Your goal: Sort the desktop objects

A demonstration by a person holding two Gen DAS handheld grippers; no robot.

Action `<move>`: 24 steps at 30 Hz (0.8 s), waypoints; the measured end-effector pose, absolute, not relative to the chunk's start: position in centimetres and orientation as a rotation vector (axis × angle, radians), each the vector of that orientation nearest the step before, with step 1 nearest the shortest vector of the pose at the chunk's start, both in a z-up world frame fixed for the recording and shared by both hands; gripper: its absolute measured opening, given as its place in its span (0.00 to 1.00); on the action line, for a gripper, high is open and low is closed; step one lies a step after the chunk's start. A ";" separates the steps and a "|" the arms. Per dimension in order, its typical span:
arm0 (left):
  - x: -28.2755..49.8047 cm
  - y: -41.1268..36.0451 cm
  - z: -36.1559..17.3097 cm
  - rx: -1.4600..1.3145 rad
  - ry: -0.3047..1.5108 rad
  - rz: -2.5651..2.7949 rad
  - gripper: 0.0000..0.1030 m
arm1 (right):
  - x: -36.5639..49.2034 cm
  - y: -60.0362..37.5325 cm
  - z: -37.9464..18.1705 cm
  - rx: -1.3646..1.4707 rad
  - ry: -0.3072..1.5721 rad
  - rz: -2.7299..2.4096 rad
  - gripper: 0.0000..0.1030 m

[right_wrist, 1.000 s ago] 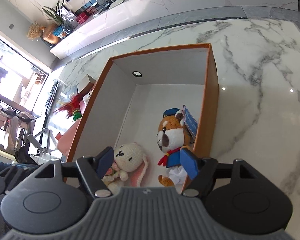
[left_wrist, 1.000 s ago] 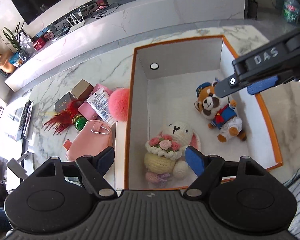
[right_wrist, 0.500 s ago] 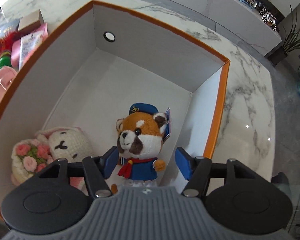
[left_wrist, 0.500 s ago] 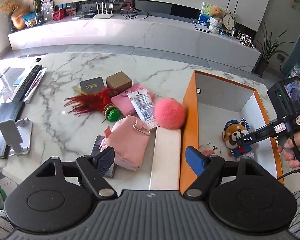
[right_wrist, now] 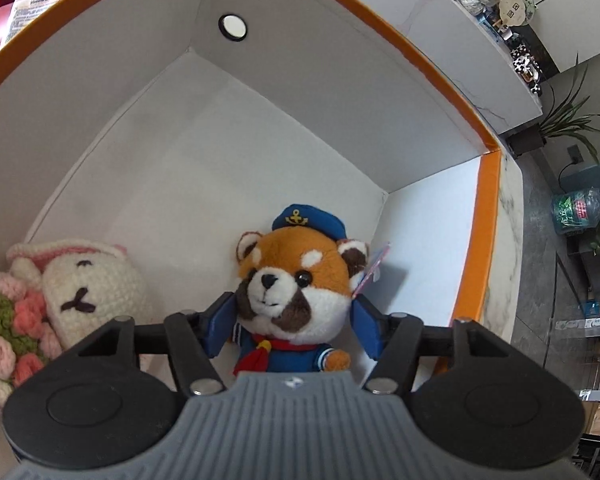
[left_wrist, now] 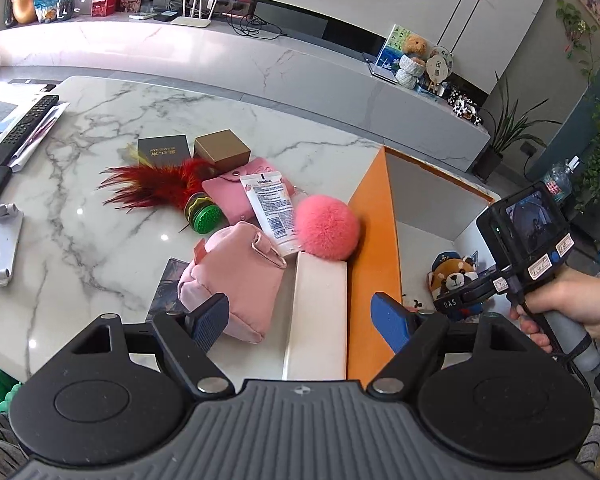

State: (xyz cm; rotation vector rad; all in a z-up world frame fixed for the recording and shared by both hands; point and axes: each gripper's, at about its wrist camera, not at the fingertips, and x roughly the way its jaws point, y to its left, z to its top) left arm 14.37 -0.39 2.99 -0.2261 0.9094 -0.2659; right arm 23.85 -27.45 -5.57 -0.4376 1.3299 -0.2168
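An orange-rimmed box [right_wrist: 487, 216] fills the right wrist frame; at its lower centre the right tongs [right_wrist: 294, 322] bracket a sailor-capped plush [right_wrist: 296, 280], contact unclear. A crocheted bunny [right_wrist: 88, 292] is cut off lower left. The left tongs [left_wrist: 300, 322] gape empty above the bench [left_wrist: 100, 248].

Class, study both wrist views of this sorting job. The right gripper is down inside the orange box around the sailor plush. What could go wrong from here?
1. The right gripper brackets the sailor plush at its head; closing there may squash it or slip off the soft fur.
2. The bunny lies right beside the plush, so a sideways move may drag it along.
3. The left gripper hangs over the box wall and white slab; lowering could strike either.
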 end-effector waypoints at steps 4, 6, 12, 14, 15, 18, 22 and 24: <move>14.8 0.3 2.3 -0.249 0.931 -0.265 0.90 | 23.6 -27.4 -5.7 -0.461 1.317 -0.236 0.55; 14.9 0.5 1.9 -0.250 0.938 -0.269 0.90 | 23.6 -27.8 -5.3 -0.425 1.312 -0.239 0.52; 15.2 1.1 1.0 -0.269 0.962 -0.276 0.90 | 23.7 -31.0 -3.7 -0.042 1.376 -0.231 0.51; 15.3 1.3 0.9 -0.277 0.965 -0.272 0.90 | 23.2 -31.9 -3.4 0.089 1.406 -0.232 0.51; 15.3 1.4 0.9 -0.277 0.966 -0.271 0.90 | 23.0 -32.1 -3.3 0.134 1.416 -0.238 0.51; 15.4 1.5 0.8 -0.280 0.973 -0.272 0.90 | 22.1 -32.6 -3.2 0.235 1.439 -0.241 0.51; 15.5 1.4 0.6 -0.275 0.987 -0.274 0.90 | 21.3 -33.4 -3.2 0.382 1.468 -0.235 0.51; 15.6 1.3 0.5 -0.272 0.994 -0.274 0.90 | 21.2 -33.6 -3.3 0.414 1.462 -0.239 0.51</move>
